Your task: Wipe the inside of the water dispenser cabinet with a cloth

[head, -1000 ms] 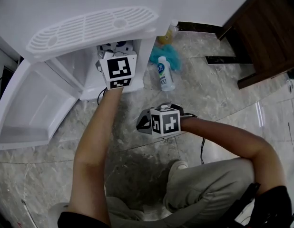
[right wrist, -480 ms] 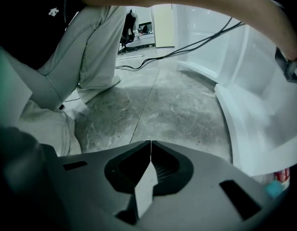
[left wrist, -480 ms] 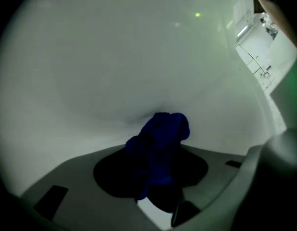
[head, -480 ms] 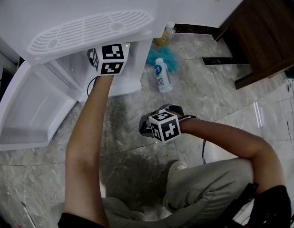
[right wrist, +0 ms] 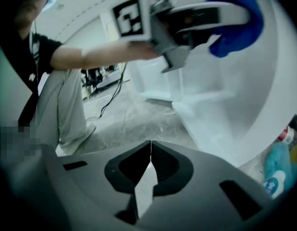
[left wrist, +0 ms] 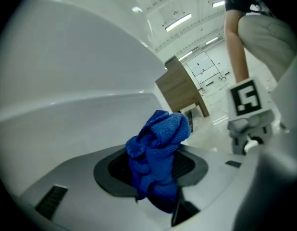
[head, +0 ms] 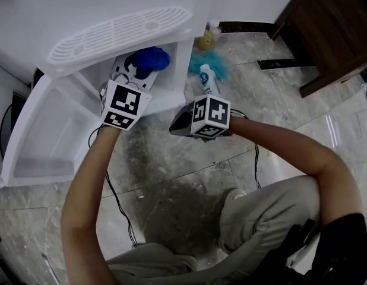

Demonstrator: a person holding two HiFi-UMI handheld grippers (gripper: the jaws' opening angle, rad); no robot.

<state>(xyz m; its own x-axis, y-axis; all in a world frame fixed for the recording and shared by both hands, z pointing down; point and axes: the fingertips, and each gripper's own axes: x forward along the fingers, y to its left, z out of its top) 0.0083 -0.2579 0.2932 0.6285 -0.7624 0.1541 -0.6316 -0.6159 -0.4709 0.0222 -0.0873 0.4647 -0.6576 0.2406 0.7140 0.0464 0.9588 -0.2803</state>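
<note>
The white water dispenser cabinet (head: 179, 64) stands open, its door (head: 29, 129) swung out to the left. My left gripper (head: 142, 69) reaches into the cabinet mouth, shut on a bunched blue cloth (head: 149, 60). In the left gripper view the cloth (left wrist: 158, 150) fills the gap between the jaws, with the white inner wall (left wrist: 81, 81) behind it. My right gripper (head: 176, 123) hovers just outside the opening, below and right of the left one, shut and empty. Its closed jaws (right wrist: 150, 155) point at the cabinet's lower edge, and the blue cloth (right wrist: 235, 18) shows above.
A white spray bottle (head: 208, 79), a teal rag (head: 210, 61) and a yellow bottle (head: 208, 40) lie on the marble floor right of the cabinet. Dark wooden furniture (head: 332, 28) stands at the upper right. A black cable (head: 118, 206) runs across the floor by the person's legs.
The left gripper has drawn back and down to the left, so the blue cloth now shows at the cabinet mouth. The right gripper has risen toward the cabinet.
</note>
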